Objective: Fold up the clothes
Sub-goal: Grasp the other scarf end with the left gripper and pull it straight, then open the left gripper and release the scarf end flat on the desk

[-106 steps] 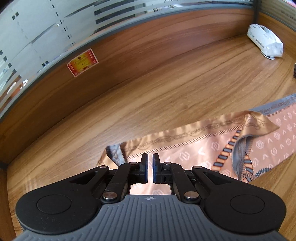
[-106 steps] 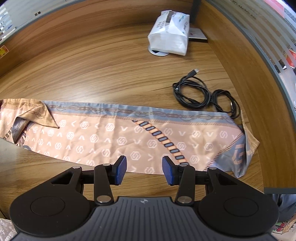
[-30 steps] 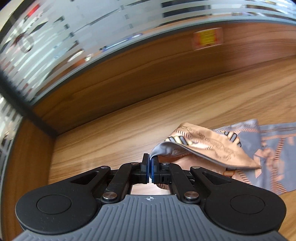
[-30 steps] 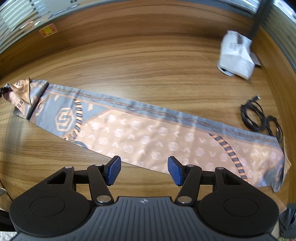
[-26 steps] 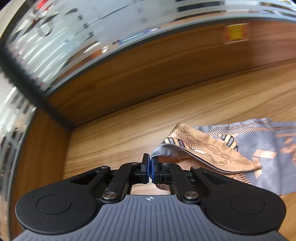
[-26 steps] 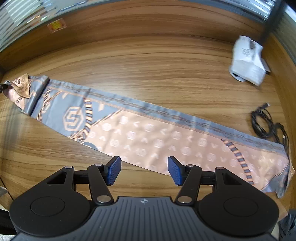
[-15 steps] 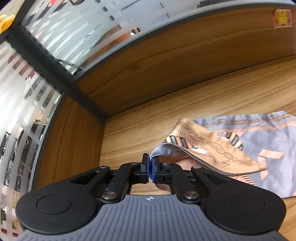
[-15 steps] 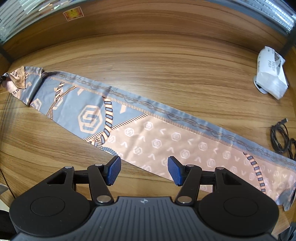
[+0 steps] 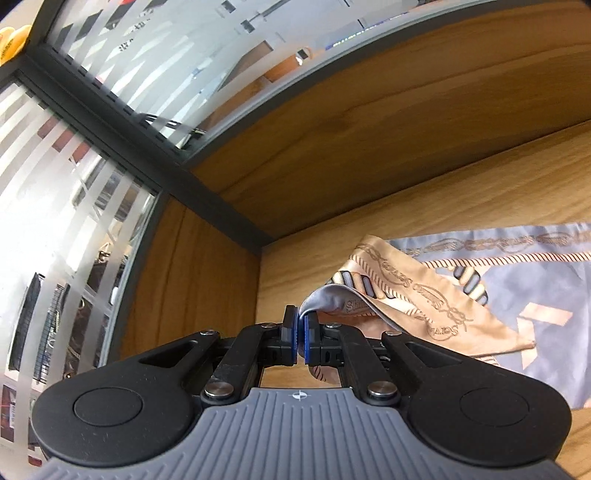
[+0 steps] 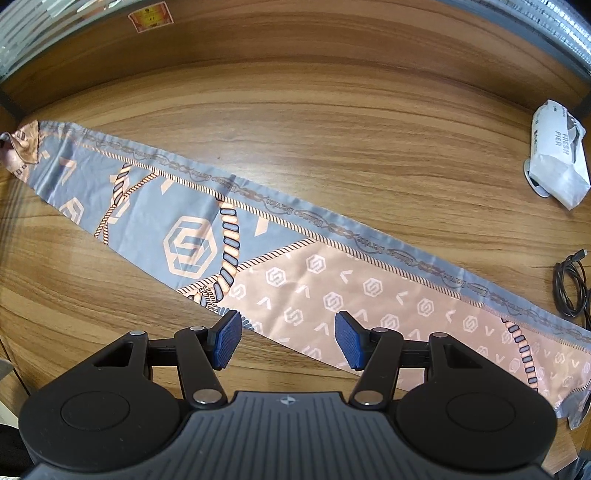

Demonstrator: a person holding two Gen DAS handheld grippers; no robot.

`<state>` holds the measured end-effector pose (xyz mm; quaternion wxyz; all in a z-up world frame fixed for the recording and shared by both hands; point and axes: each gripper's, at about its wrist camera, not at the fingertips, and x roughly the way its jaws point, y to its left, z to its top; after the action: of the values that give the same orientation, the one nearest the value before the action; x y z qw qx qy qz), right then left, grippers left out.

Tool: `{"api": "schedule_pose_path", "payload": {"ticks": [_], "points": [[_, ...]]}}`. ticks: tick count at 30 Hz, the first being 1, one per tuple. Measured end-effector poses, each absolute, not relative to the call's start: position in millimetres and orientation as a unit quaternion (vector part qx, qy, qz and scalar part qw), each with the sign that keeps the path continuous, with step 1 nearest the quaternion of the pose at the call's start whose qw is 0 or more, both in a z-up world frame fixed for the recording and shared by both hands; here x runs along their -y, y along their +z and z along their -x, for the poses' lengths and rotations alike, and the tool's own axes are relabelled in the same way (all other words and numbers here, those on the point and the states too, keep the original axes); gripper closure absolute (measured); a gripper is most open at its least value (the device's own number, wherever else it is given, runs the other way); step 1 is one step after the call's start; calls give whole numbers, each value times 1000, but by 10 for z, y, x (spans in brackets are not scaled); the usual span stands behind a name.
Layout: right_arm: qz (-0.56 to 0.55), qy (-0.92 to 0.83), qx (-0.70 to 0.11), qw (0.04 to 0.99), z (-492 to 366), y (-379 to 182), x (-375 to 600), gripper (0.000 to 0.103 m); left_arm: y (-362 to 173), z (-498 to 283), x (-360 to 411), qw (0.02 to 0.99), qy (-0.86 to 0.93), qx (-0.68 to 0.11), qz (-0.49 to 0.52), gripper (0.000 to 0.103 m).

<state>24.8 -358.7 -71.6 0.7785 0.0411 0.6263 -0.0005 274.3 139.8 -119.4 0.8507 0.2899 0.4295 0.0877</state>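
Note:
A long silk scarf (image 10: 280, 266), grey-blue and peach with rope and hexagon prints, lies stretched diagonally over the wooden desk (image 10: 332, 122) from far left to near right. My left gripper (image 9: 300, 334) is shut on the scarf's (image 9: 491, 295) left end, whose corner curls up, peach side showing, close to the desk's left wall. My right gripper (image 10: 288, 341) hovers open above the scarf's near edge around its middle, with nothing between its blue pads (image 10: 226, 338).
A white plastic bag (image 10: 557, 158) sits at the far right, with a black cable (image 10: 572, 288) coiled nearer on the right edge. Wooden partition walls (image 9: 388, 140) with frosted glass above close the desk at the back and left. A red sticker (image 10: 150, 16) marks the back wall.
My left gripper has dragged the scarf's end leftward toward the corner, pulling the scarf out straight. The right gripper view has shifted left along the scarf and stayed open.

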Motion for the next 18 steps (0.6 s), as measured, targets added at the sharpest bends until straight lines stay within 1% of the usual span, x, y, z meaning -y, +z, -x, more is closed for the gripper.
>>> {"api": "schedule_pose_path", "payload": {"ticks": [2, 4, 5, 6, 8, 11, 14, 18], "points": [[-40, 2, -630, 776, -276, -738, 3580, 40, -1179, -2793, -1425, 851, 84, -438, -277, 97], [-41, 4, -631, 775, -298, -741, 3574, 40, -1157, -2846, -1436, 853, 74, -446, -261, 91], [-41, 4, -631, 775, -307, -740, 3571, 40, -1148, -2842, -1419, 854, 73, -446, -260, 85], [-41, 5, -631, 775, -317, -739, 3568, 40, -1144, -2835, -1404, 854, 72, -445, -260, 73], [-43, 2, -631, 775, -298, -742, 3582, 40, -1133, -2835, -1383, 856, 68, -443, -256, 58], [-47, -4, -630, 775, -245, -750, 3617, 40, -1134, -2836, -1372, 857, 69, -444, -251, 54], [-51, -10, -629, 775, -192, -758, 3652, 40, -1155, -2820, -1387, 855, 69, -450, -247, 46], [-57, -18, -629, 775, -120, -768, 3698, 39, -1161, -2729, -1388, 855, 65, -452, -246, 44]]}}
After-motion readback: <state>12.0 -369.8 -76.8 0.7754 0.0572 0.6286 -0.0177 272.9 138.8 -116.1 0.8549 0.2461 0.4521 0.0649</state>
